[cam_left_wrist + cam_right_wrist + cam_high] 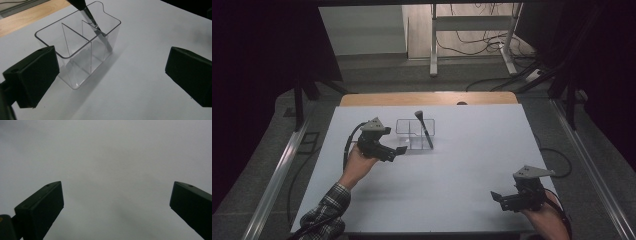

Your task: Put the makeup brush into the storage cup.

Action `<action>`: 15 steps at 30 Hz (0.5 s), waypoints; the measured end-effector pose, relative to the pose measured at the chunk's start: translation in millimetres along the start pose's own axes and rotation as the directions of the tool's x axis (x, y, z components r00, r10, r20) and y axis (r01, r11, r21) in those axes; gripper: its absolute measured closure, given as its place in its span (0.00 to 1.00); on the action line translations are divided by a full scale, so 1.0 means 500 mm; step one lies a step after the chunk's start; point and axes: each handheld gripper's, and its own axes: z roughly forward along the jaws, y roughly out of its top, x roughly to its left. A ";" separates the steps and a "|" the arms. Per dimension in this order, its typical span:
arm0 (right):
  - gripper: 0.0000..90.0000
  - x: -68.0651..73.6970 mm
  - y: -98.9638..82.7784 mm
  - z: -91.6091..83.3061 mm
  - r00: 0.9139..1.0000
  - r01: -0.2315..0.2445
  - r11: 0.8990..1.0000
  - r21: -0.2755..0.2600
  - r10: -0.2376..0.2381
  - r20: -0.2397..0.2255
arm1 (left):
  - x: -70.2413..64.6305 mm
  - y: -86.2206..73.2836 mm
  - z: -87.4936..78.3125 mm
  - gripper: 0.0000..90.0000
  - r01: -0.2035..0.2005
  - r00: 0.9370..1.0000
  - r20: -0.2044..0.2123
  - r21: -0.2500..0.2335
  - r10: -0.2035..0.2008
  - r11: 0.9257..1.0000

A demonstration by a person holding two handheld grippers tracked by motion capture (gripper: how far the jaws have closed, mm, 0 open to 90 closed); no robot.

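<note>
At the centre of the high view, a clear divided organizer (414, 134) stands on the white counter (462, 170) with a makeup brush (424, 128) leaning in what appears to be its right-hand compartment. The left hand-held gripper (401, 150), jaws spread and empty, sits just beside the organizer's left end. At lower right, the right hand-held gripper (497, 197) rests released, well apart.
</note>
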 end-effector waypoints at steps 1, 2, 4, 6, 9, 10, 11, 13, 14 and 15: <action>0.00 0.000 0.000 0.000 1.000 0.000 1.000 0.001 0.000 -0.001 | -0.002 -0.001 -0.001 0.00 -0.001 1.000 0.000 0.001 0.001 1.000; 0.00 0.000 0.000 0.000 1.000 0.000 1.000 0.001 0.000 -0.002 | -0.003 -0.002 -0.002 0.00 -0.002 1.000 -0.002 0.001 0.002 1.000; 0.00 0.000 0.000 0.000 1.000 0.002 1.000 0.002 -0.002 -0.004 | -0.006 -0.005 -0.004 0.00 0.000 1.000 0.000 -0.001 0.000 1.000; 0.00 0.001 0.000 0.000 1.000 0.005 1.000 0.001 -0.005 -0.004 | -0.008 -0.007 -0.007 0.00 0.002 1.000 0.003 -0.003 -0.002 1.000; 0.00 0.001 0.001 0.000 1.000 0.006 1.000 0.000 -0.006 -0.004 | -0.012 -0.010 -0.011 0.00 0.005 1.000 0.011 -0.010 -0.005 1.000; 0.00 0.001 0.001 -0.001 1.000 0.007 1.000 0.000 -0.007 -0.004 | -0.014 -0.011 -0.013 0.00 0.004 1.000 0.012 -0.009 -0.004 1.000; 0.00 0.001 0.001 -0.001 1.000 0.008 1.000 0.000 -0.008 -0.005 | -0.015 -0.013 -0.013 0.00 0.005 1.000 0.012 -0.010 -0.004 1.000; 0.00 0.001 0.001 -0.001 1.000 0.008 1.000 -0.001 -0.008 -0.006 | -0.017 -0.016 -0.015 0.00 0.004 1.000 0.014 -0.007 -0.004 1.000; 0.00 0.002 0.001 -0.001 1.000 0.008 1.000 -0.001 -0.008 -0.006 | -0.018 -0.018 -0.015 0.00 0.005 1.000 0.013 -0.006 -0.005 1.000; 0.00 0.002 0.001 -0.001 1.000 0.008 1.000 -0.001 -0.008 -0.006 | -0.018 -0.019 -0.016 0.00 0.004 1.000 0.012 -0.005 -0.004 1.000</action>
